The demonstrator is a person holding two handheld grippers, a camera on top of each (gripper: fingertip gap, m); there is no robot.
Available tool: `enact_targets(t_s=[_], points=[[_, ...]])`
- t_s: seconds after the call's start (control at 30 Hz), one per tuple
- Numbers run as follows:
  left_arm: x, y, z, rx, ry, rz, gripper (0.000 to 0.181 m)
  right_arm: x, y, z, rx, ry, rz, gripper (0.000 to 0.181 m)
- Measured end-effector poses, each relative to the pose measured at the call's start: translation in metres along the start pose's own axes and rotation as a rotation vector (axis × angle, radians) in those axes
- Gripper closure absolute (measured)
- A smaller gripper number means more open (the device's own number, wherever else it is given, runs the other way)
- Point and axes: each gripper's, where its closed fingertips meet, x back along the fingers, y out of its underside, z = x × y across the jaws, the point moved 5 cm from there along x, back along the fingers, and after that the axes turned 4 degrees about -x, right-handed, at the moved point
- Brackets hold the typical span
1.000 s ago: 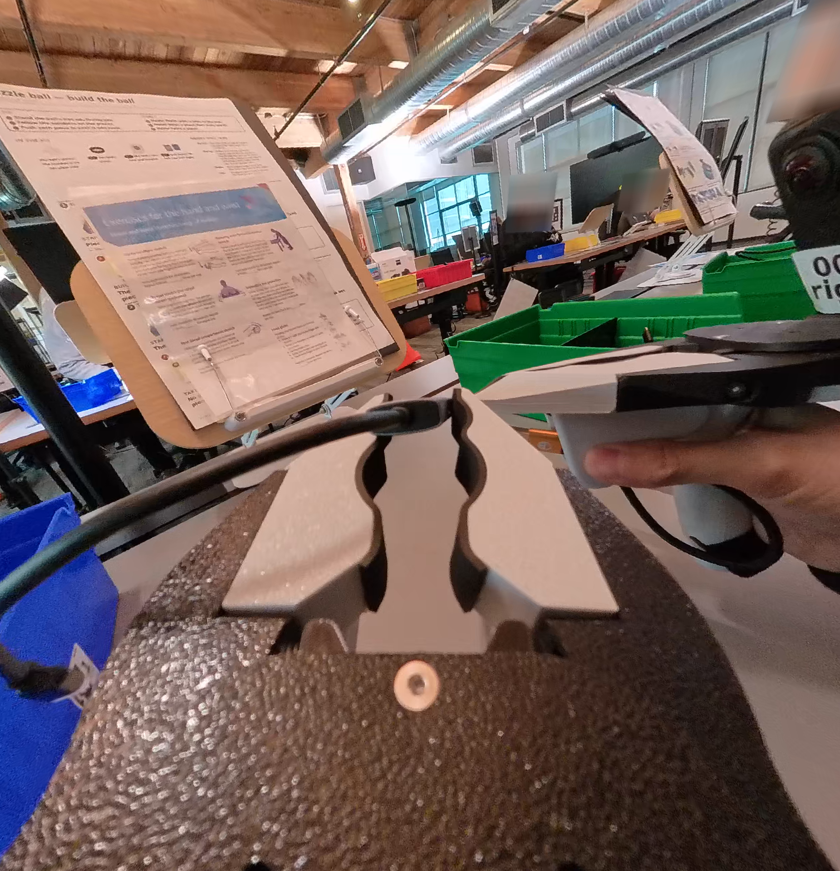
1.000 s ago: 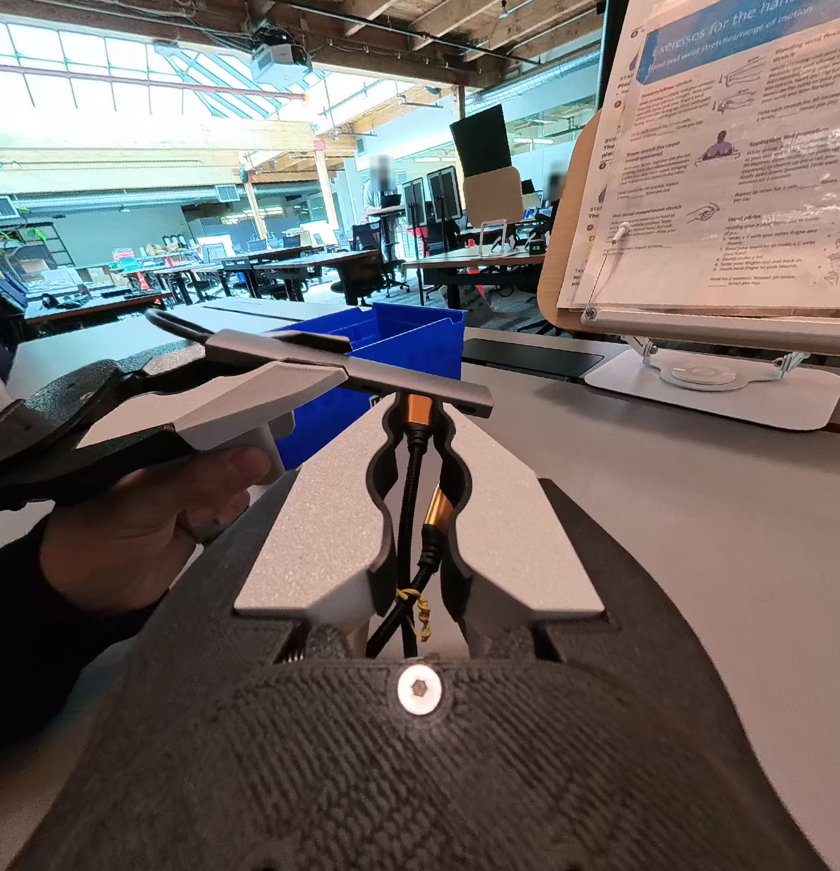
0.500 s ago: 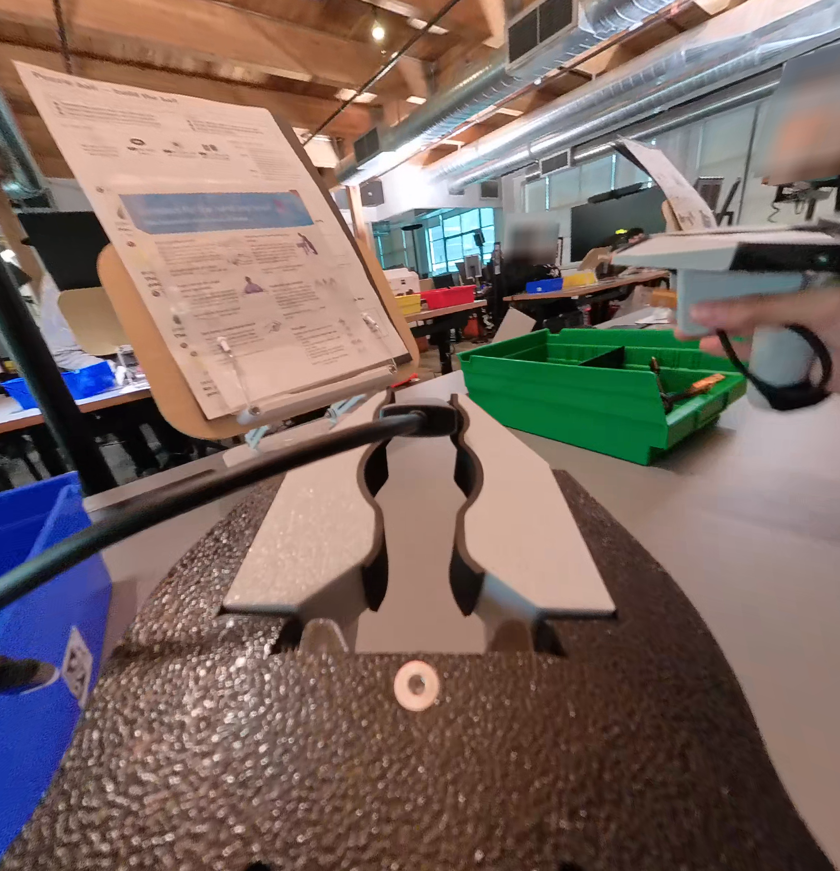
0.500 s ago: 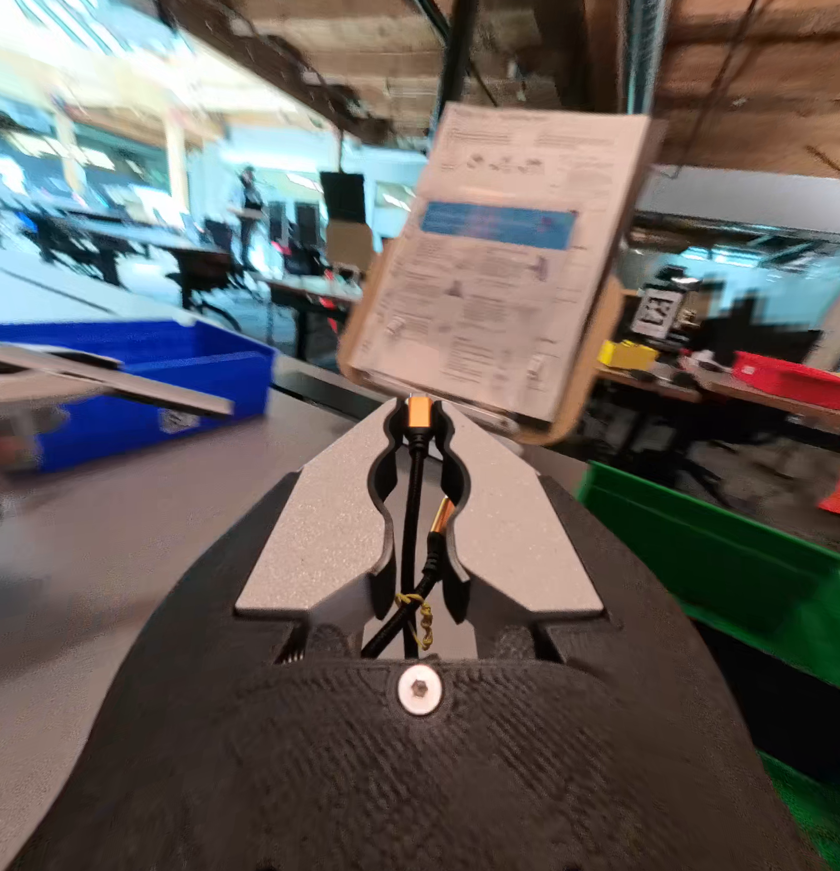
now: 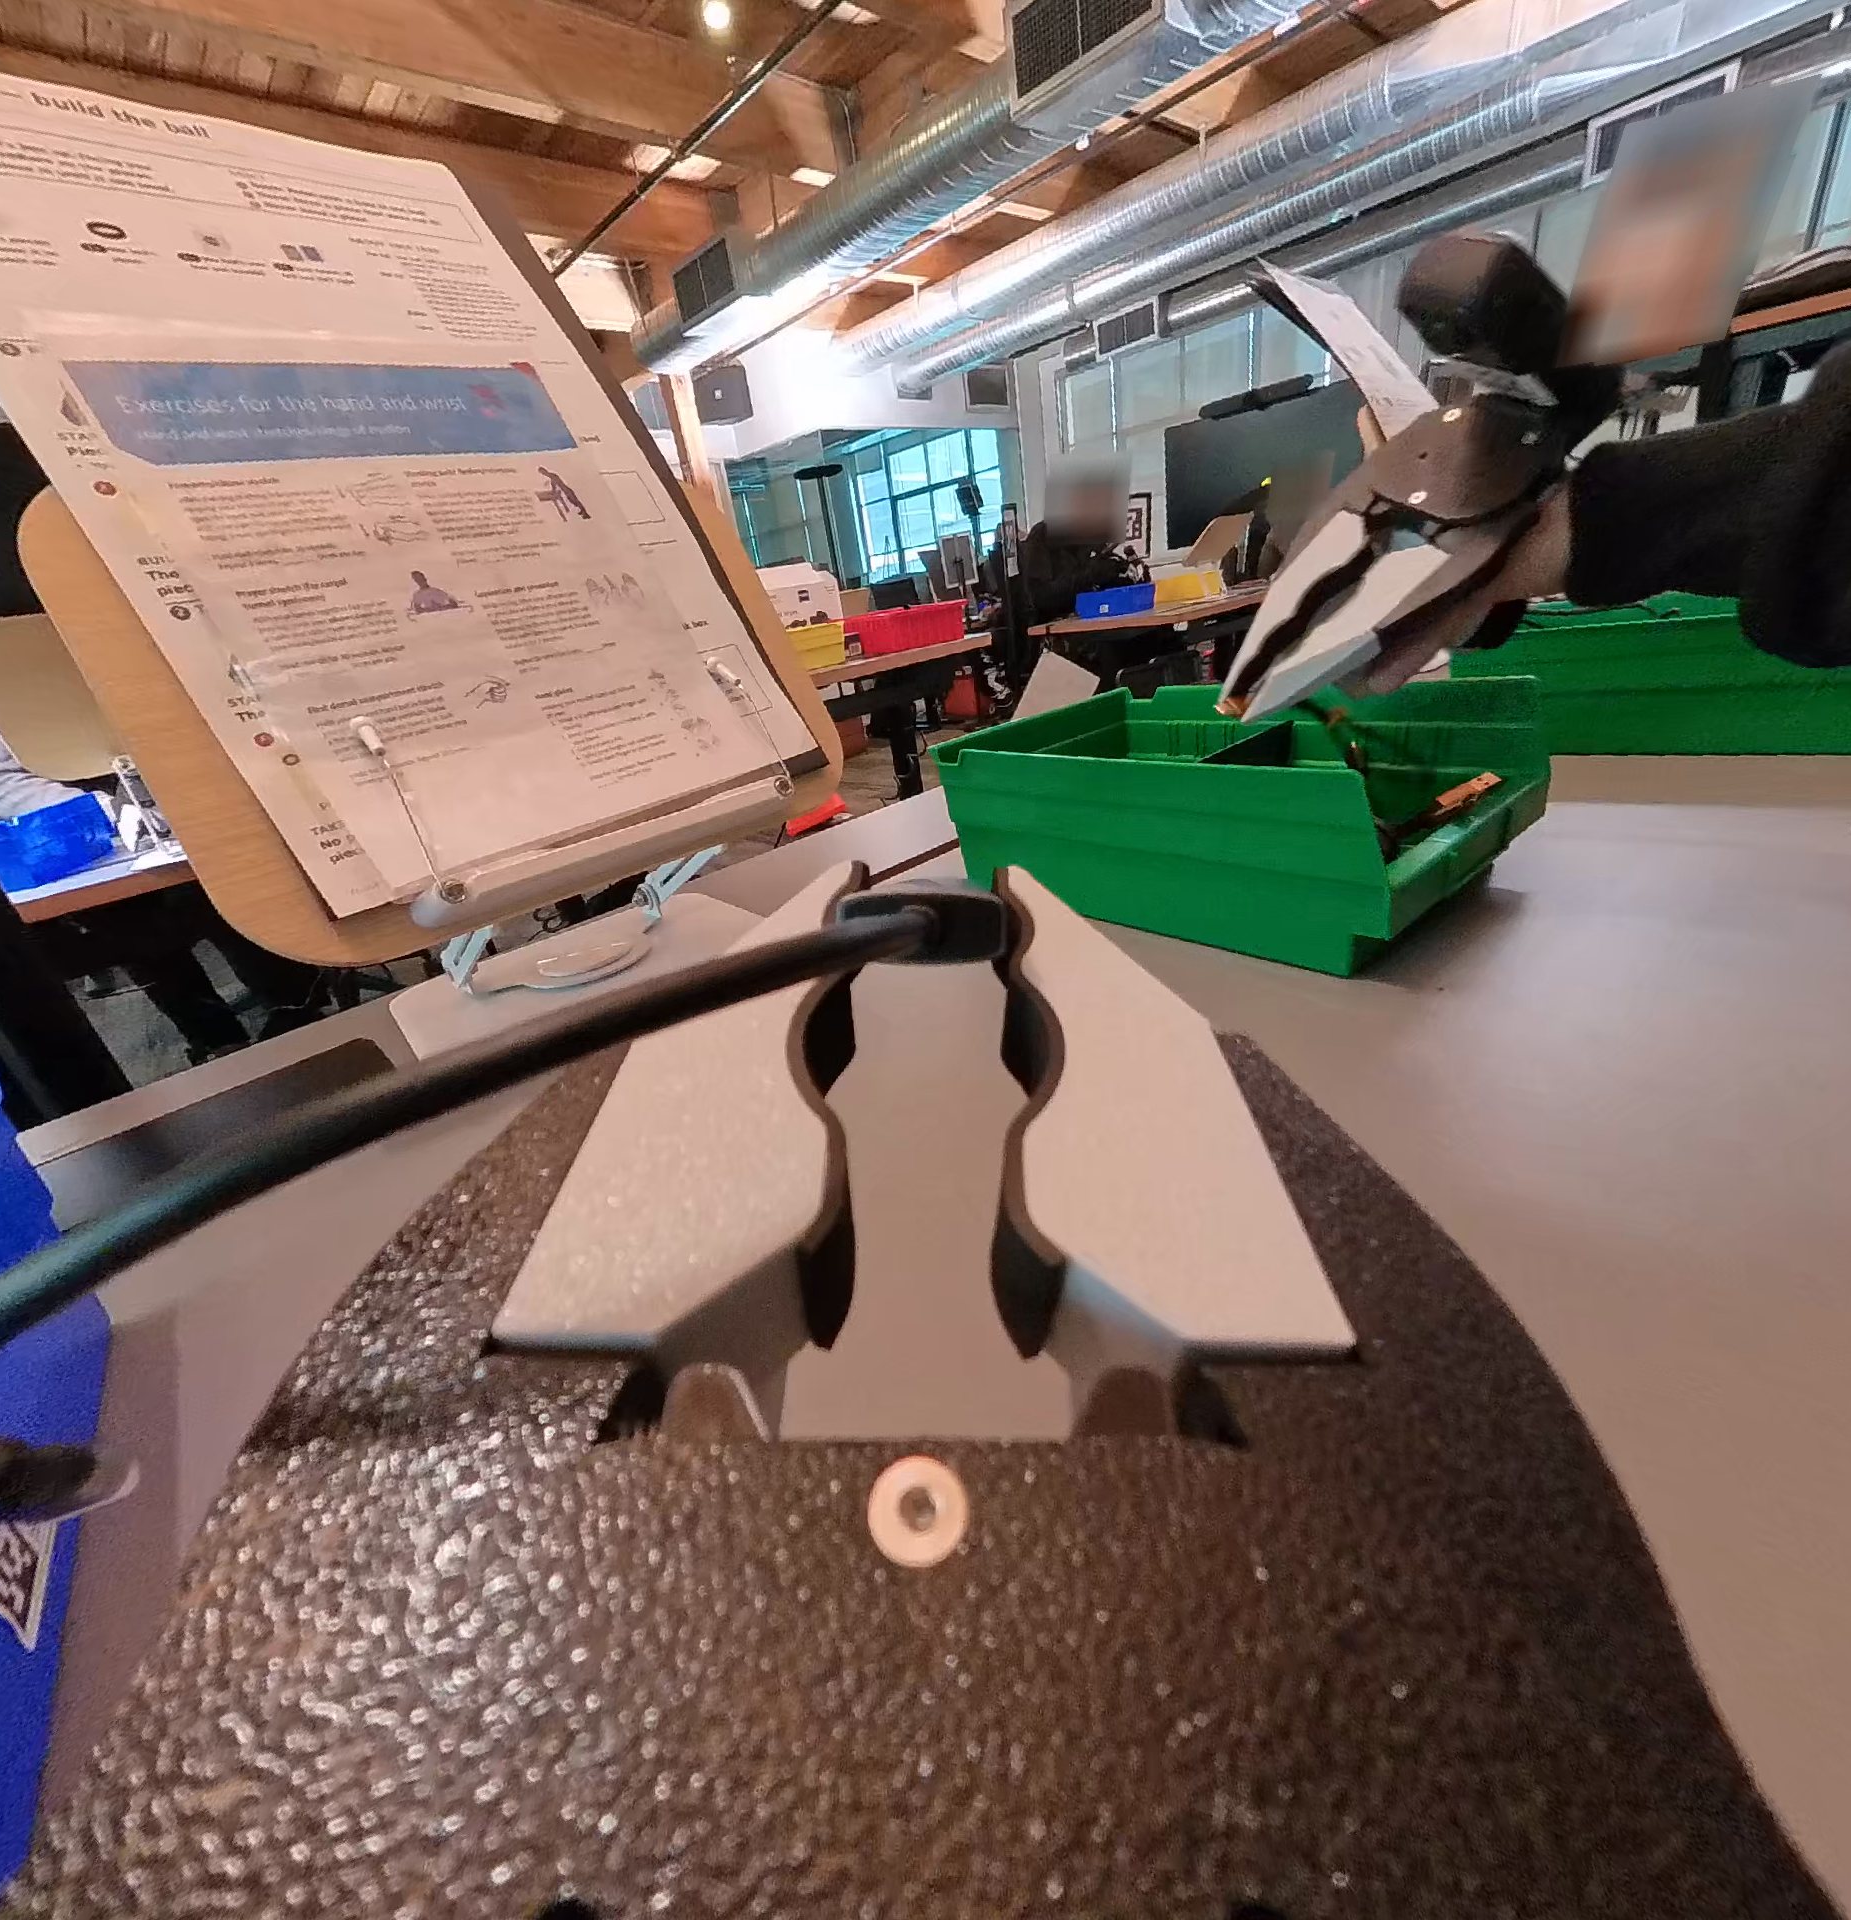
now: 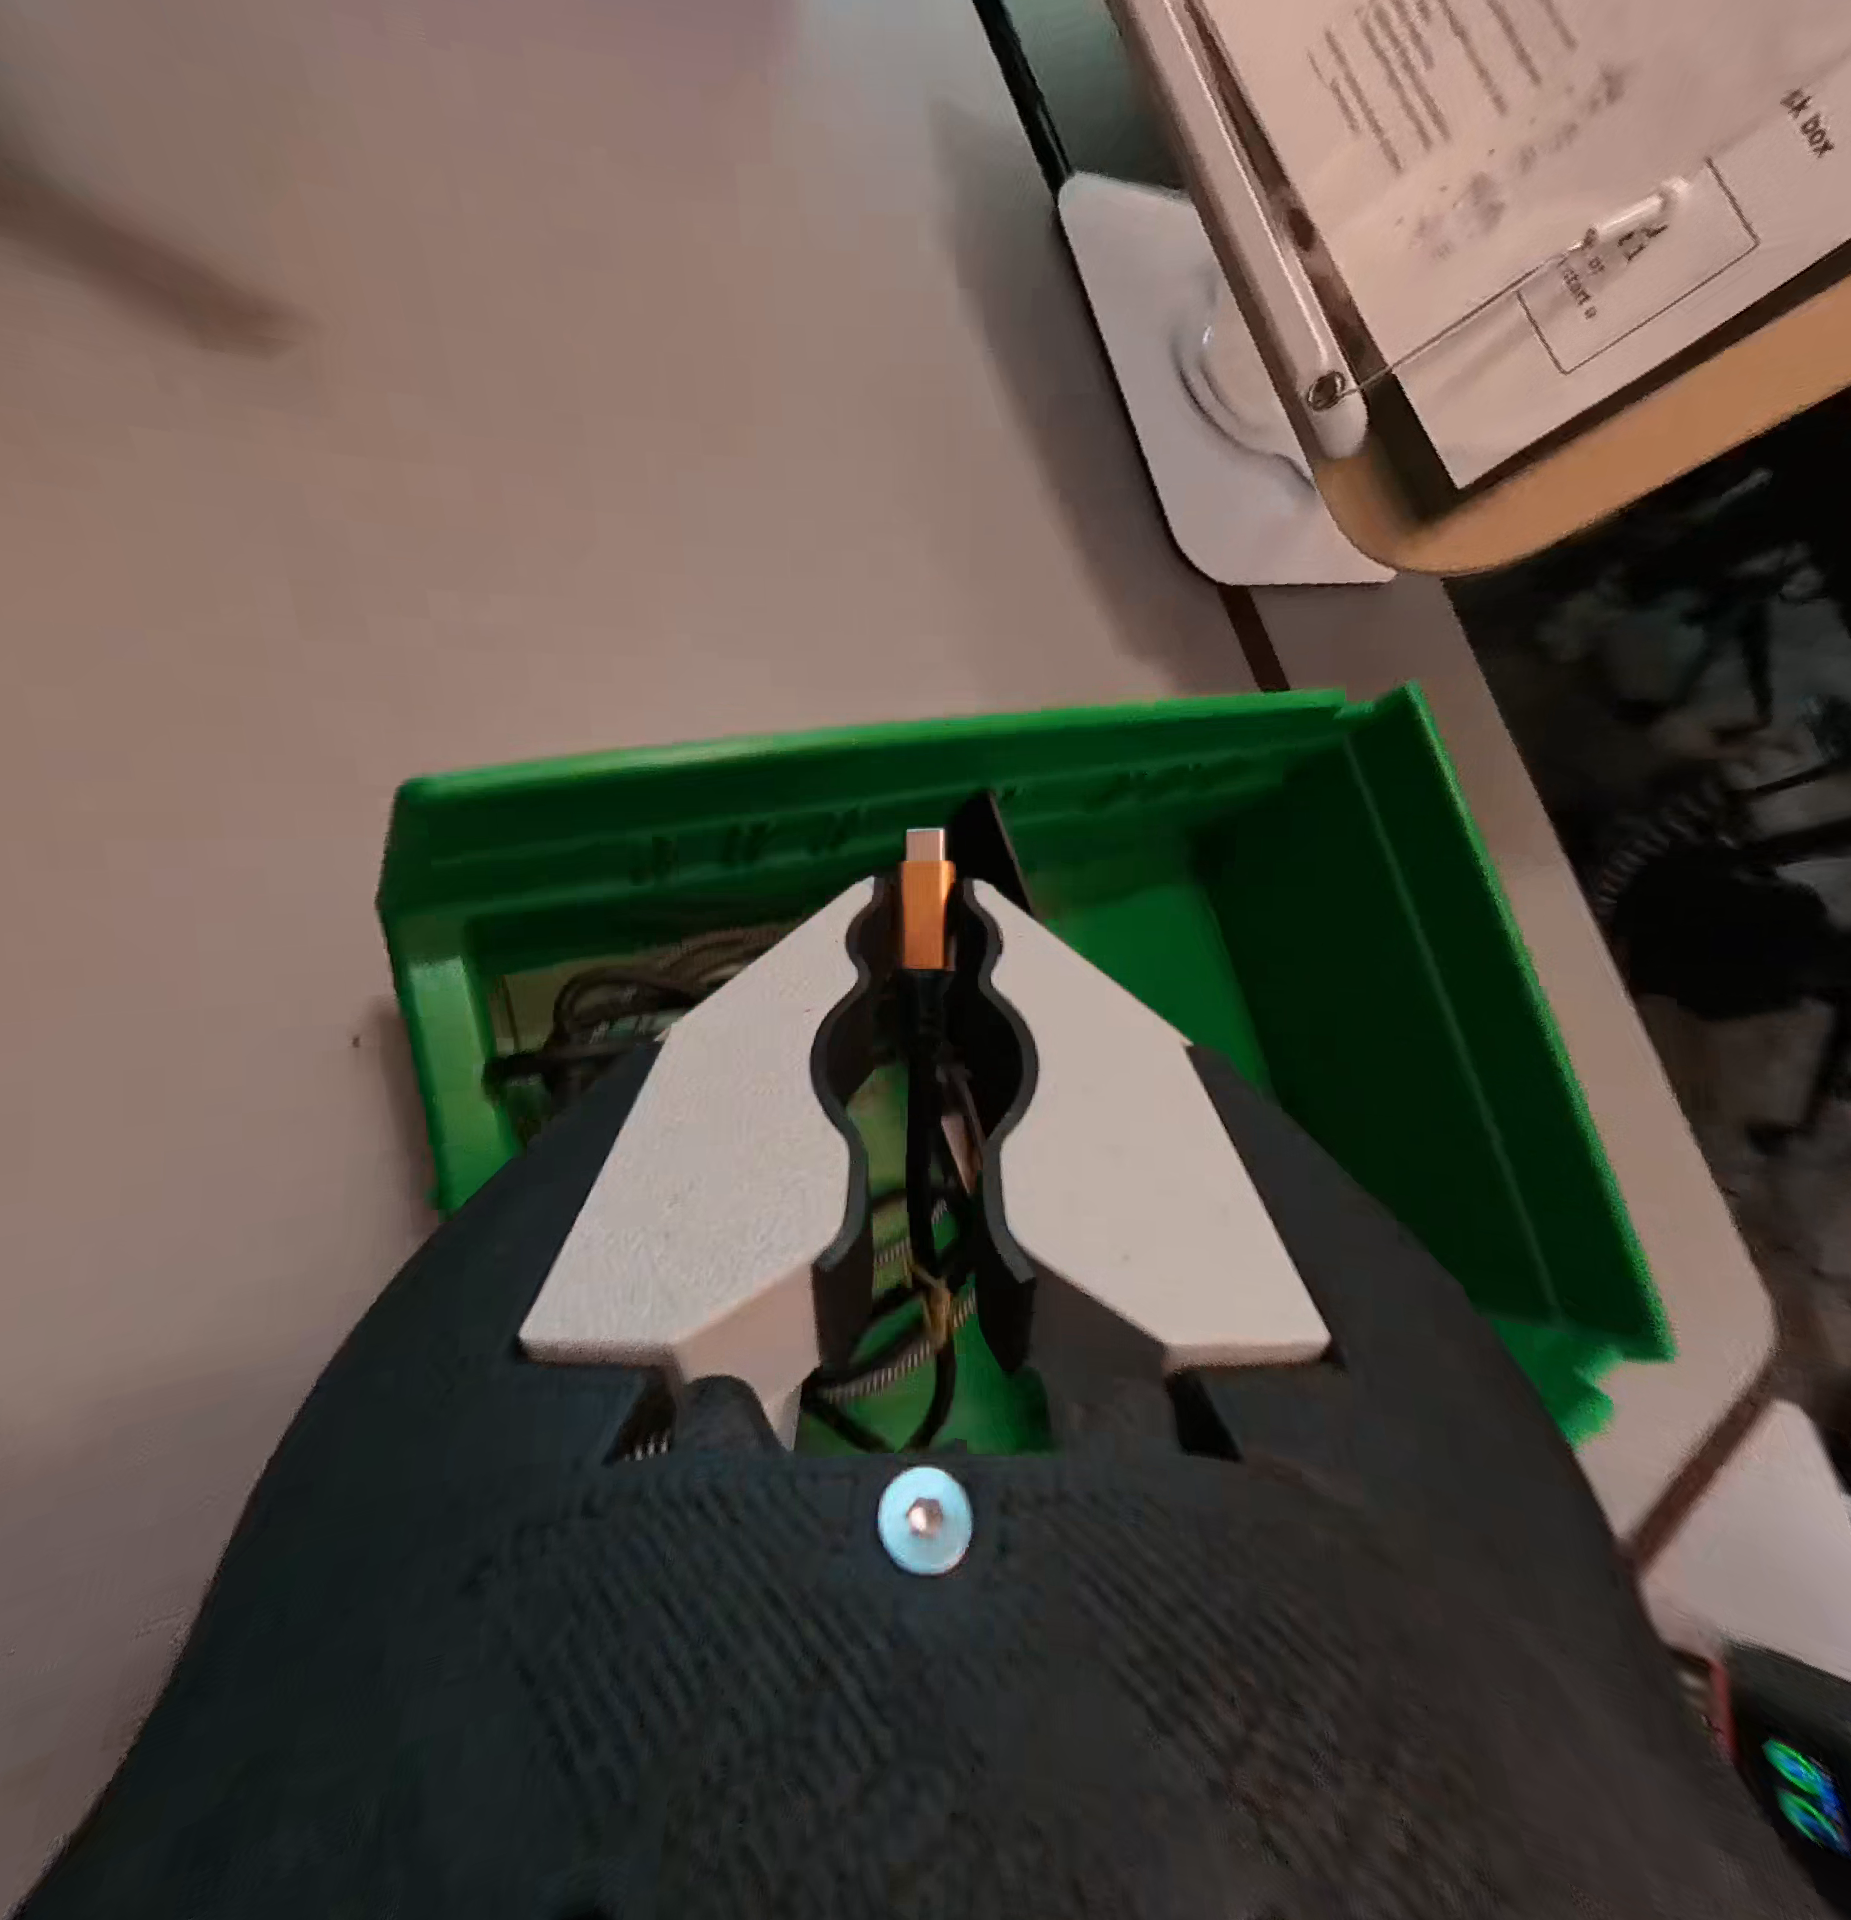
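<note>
**Grippers: pose and state**

Left gripper: level, pointing forward, tips clamped on something. Right gripper: tilted steeply down, tips pinched together on something; seen from the left view, a dark sleeve behind it.

The black cable runs off the left edge.

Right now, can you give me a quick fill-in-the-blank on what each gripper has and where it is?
1. The right gripper is shut on a cable plug whose sleeve is coloured ____.
2. That plug hangs over the ____ bin.
3. The left gripper pinches a ____ cable at its tips.

Missing words: orange; green; black
</note>
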Motion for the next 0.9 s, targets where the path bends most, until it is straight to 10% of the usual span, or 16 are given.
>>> enact_targets(t_s=[0.27, 0.4, 0.5, 0.63, 0.7, 0.9], points=[[0.002, 0.001, -0.002, 0.004, -0.003, -0.003, 0.161, -0.033, 0.028, -0.003, -0.107, -0.107, -0.163, 0.167], [0.001, 0.002, -0.002, 0.018, 0.003, 0.001, 0.161, -0.012, 0.008, 0.006, -0.171, 0.038, -0.135, 0.09], [0.0, 0.002, 0.001, 0.011, 0.017, 0.001, 0.161, 0.011, -0.041, 0.007, -0.289, 0.083, 0.112, 0.078], [0.001, -0.009, 0.014, 0.027, 0.145, 0.104, 0.161, 0.015, -0.11, -0.068, -0.551, -0.542, 0.359, 0.075], [0.005, -0.017, 0.023, 0.025, 0.237, 0.182, 0.161, 0.014, -0.133, -0.113, -0.616, -0.926, 0.404, 0.108], [0.016, -0.035, 0.048, -0.083, 0.431, 0.347, 0.161, -0.023, -0.156, -0.177, -0.871, -1.384, 0.485, 0.144]])
